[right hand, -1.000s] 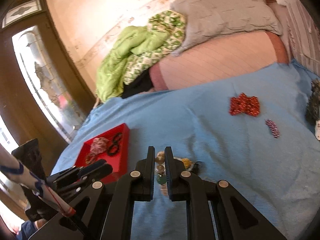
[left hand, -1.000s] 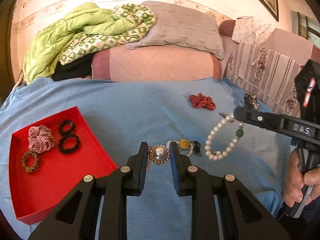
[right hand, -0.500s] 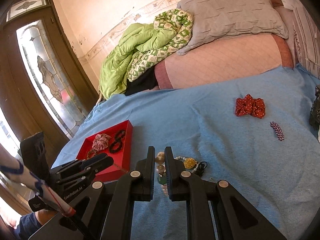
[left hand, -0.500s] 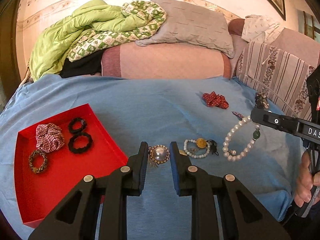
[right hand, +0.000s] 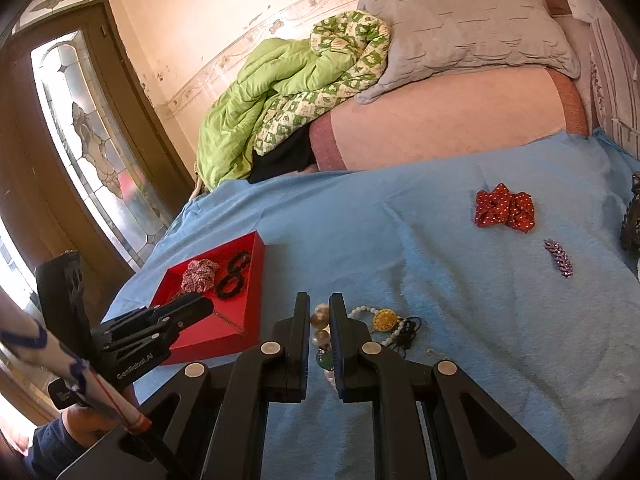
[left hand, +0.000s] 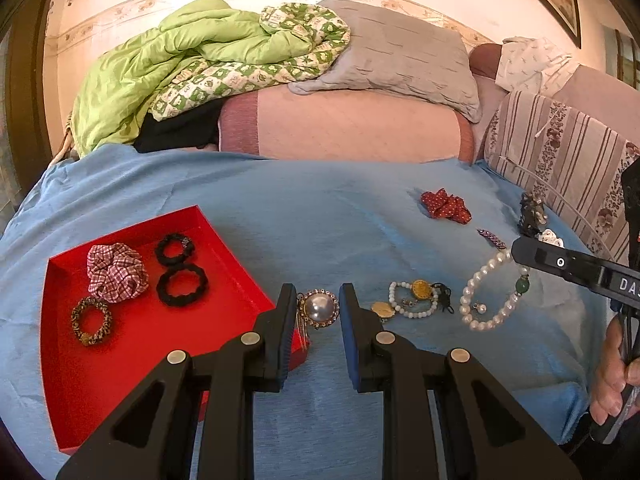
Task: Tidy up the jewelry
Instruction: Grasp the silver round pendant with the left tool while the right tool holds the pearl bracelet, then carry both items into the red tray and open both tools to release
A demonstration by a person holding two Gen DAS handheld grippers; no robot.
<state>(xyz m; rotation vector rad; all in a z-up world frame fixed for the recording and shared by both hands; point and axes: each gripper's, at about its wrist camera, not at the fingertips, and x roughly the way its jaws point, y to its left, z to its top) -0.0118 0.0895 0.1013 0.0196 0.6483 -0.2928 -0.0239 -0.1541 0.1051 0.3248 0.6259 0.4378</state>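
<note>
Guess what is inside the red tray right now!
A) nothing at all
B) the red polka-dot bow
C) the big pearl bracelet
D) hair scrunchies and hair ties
D: the red tray holds a checked scrunchie, two black hair ties and a leopard-print one.

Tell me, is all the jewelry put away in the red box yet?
Not yet. Four hair ties already lie in the red box. The left gripper holds a pearl brooch, the right gripper a pearl bracelet. A beaded bracelet, red bow and purple clip wait on the blue sheet.
</note>
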